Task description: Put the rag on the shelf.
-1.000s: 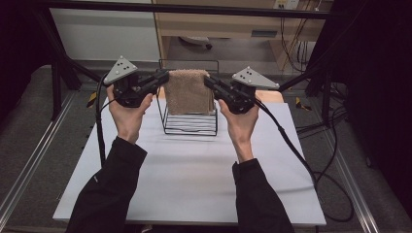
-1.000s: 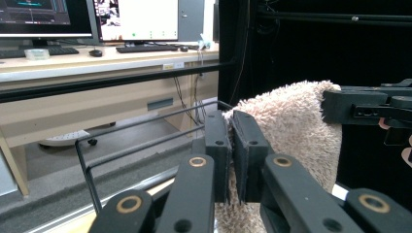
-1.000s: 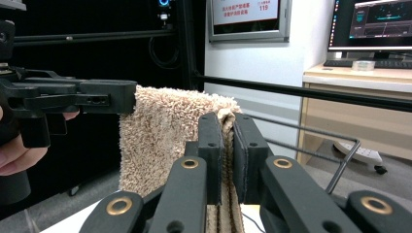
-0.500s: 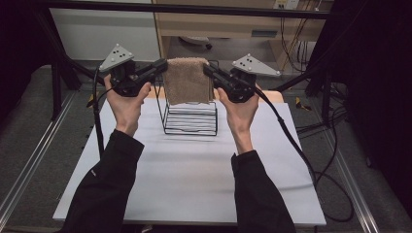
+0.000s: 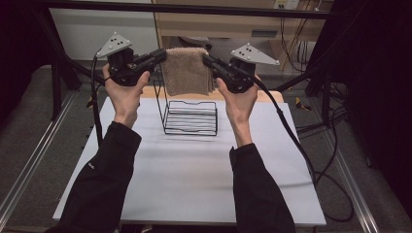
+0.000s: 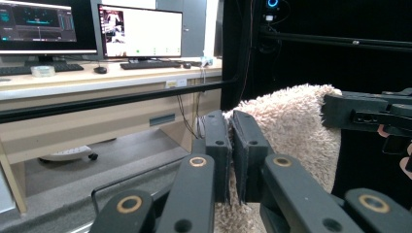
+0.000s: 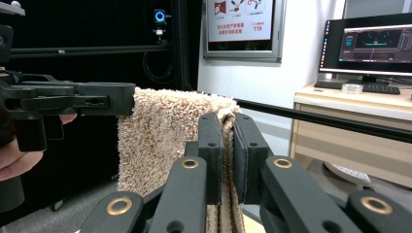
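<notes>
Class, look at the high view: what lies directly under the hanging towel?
The black wire rack stands on the white table below the towel. The towel covers the rack's upper back part.

A lab: desk monitors [image 6: 141,30], black camera rig [image 5: 233,8].

A folded tan terry towel [image 5: 186,70] hangs at upper centre of the high view, above a black wire rack [image 5: 190,117] standing on the white table.

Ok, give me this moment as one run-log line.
left gripper: shut on towel | right gripper: shut on towel | towel: hanging between both, lifted above wire rack | rack: on white table
</notes>
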